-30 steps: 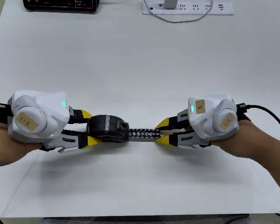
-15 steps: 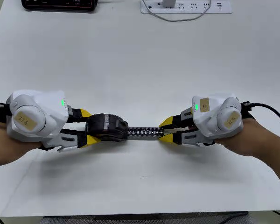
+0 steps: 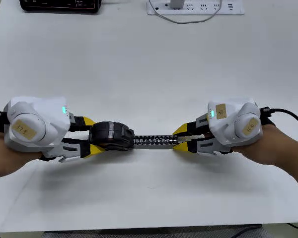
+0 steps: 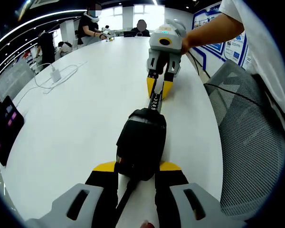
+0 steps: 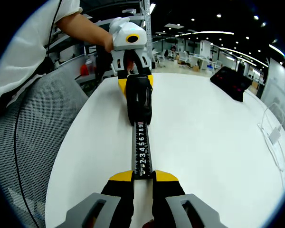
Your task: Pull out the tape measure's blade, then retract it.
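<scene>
A black tape measure case (image 3: 111,136) rests low over the white table, held between the yellow-tipped fingers of my left gripper (image 3: 92,135), which is shut on it. The same case (image 4: 141,142) fills the centre of the left gripper view. Its dark blade (image 3: 154,141) with white numerals runs right to my right gripper (image 3: 181,138), which is shut on the blade's end. In the right gripper view the blade (image 5: 141,152) stretches from my right gripper (image 5: 143,176) to the case (image 5: 138,97).
A white power strip (image 3: 193,7) with a cable lies at the table's far edge, and a black device (image 3: 59,5) sits at the far left. A mesh chair (image 4: 249,137) stands beside the table. People sit at the far end of the room.
The two grippers have drawn apart: the right one moved right and the left slightly left. More blade shows between them now.
</scene>
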A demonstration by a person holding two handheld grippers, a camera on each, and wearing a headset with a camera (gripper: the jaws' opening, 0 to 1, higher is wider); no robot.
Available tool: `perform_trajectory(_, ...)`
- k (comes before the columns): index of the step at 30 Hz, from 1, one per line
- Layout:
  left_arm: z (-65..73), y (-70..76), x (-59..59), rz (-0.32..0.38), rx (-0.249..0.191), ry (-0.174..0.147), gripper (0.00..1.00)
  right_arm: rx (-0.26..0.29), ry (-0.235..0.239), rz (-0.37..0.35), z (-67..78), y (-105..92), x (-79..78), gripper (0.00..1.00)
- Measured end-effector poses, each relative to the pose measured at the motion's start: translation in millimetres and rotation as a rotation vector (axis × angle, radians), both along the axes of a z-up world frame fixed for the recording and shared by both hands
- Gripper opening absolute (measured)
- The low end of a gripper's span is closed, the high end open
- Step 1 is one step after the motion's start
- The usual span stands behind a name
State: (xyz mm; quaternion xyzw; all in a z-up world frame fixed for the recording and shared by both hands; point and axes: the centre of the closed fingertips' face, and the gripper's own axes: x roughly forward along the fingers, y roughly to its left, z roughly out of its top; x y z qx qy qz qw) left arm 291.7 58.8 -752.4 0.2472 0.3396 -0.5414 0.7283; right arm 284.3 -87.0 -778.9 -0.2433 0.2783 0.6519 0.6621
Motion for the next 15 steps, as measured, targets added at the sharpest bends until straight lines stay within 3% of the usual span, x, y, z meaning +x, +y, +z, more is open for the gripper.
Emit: perform_trajectory(15, 0.1, 0.1, -0.1, 0.007, -0.006, 0.001, 0.24, -0.017, -0.005, -0.003, 0.9, -12.4, 2.1, 0.1)
